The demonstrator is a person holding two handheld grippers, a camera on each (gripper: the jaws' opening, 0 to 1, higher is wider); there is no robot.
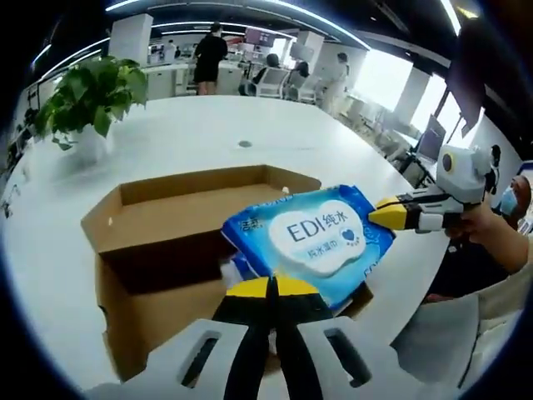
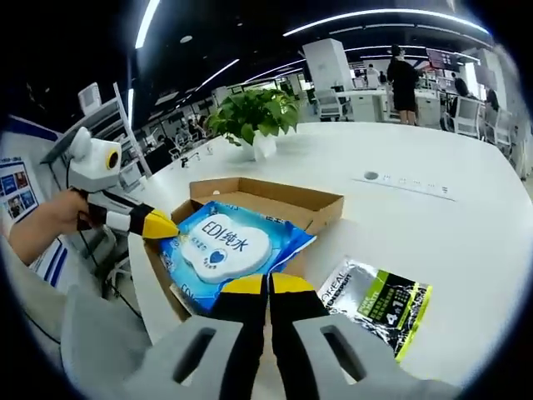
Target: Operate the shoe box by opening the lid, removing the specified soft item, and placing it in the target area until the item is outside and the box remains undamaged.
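With both grippers pinching opposite edges, the wipes pack (image 1: 312, 237) hangs level just above the open box (image 1: 166, 250), likely so the soft pack lifts out without dragging on the cardboard. Left gripper (image 1: 271, 287) is clenched on the near edge, jaws almost together; right gripper (image 2: 268, 285) likewise clamps its edge. A silver sachet (image 2: 379, 304) lies on the table (image 2: 450, 225) beside the box

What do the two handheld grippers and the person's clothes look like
Both grippers, left and right, have black jaws with yellow tips rising from pale grey slotted bodies. Seen from the side, each carries a white housing, held by a bare hand. The person's clothing looks pale grey. No cables are visible.
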